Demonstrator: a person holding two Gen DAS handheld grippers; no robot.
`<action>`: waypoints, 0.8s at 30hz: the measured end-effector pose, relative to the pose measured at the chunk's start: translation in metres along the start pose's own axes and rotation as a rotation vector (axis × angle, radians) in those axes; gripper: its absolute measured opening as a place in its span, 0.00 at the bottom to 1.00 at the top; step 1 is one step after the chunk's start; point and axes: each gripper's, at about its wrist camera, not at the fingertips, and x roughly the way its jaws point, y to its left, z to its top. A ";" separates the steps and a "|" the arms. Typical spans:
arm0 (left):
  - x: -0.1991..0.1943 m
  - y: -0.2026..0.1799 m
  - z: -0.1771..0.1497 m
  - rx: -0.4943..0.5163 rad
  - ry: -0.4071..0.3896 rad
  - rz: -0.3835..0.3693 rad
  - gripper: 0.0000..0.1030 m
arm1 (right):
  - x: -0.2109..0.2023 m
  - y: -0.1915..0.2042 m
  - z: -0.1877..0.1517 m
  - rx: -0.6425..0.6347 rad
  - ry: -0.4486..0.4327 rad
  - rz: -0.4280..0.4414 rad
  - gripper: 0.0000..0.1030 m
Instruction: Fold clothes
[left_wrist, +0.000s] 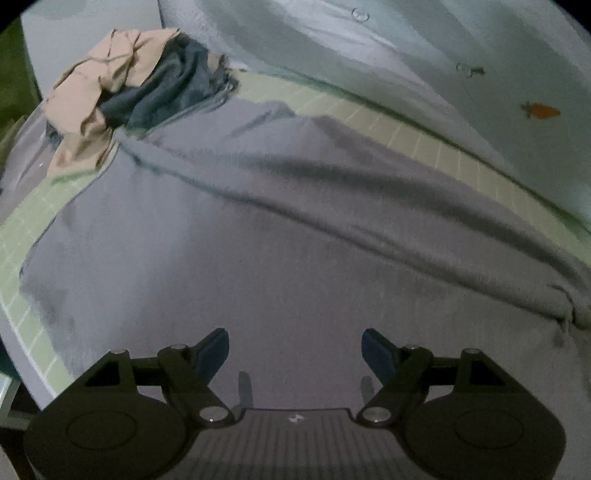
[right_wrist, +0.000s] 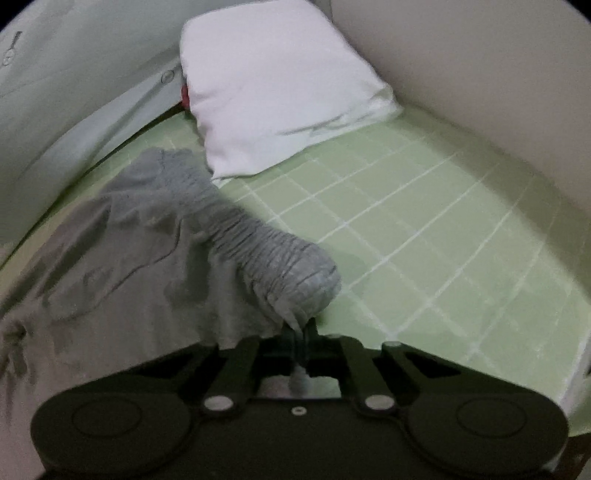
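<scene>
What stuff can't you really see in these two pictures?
- Left wrist view: the grey garment runs off the bottom and right edges, so its kind stays unclear.
- Left wrist view: the tan and dark clothes pile is bunched and blurred.
- Right wrist view: a red thing is mostly hidden behind the white pillow.
- Right wrist view: the right gripper hides the cuff it pinches.

Green sheet (right_wrist: 424, 229) open rightward; pillow (right_wrist: 280, 85) (possibly wall-tight) blocks far end.
</scene>
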 end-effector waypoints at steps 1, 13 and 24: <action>-0.001 0.002 -0.003 -0.013 0.003 0.010 0.77 | -0.005 -0.007 0.001 0.008 -0.012 -0.026 0.04; -0.009 0.117 -0.017 -0.264 0.013 0.164 0.78 | -0.007 -0.038 -0.005 0.071 0.039 -0.150 0.68; 0.010 0.213 0.009 -0.403 0.005 0.184 0.78 | -0.053 0.029 -0.047 -0.033 0.017 -0.105 0.75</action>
